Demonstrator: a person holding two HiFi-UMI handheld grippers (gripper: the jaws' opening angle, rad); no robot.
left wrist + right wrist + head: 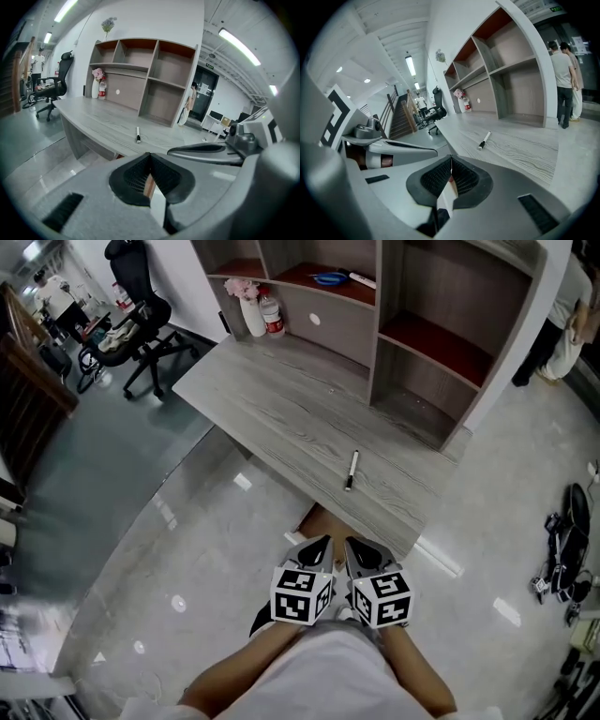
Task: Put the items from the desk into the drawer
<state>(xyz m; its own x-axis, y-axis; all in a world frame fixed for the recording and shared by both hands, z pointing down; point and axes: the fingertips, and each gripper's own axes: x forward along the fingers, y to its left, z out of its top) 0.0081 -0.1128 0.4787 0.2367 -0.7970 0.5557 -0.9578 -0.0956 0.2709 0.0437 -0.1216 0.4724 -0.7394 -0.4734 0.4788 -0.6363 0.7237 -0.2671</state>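
**Both grippers closed and empty, pen on tabletop**

Left gripper (314,547) and right gripper (362,551) sit side by side, close to the person's body and off the near edge of the tabletop (281,399). In the left gripper view the left gripper's (150,155) jaws are pressed together with nothing between them. It is the same for the right gripper (451,159) in its own view. A pen (352,470) lies flat on the tabletop near that front edge, ahead of both grippers and apart from them, dark cap end toward the person. A shelf (450,334) stands on the far side. A vase (251,313) and a bottle (273,315) stand together at the far left, well apart from the pen. A chair (141,324) is on the floor beyond.
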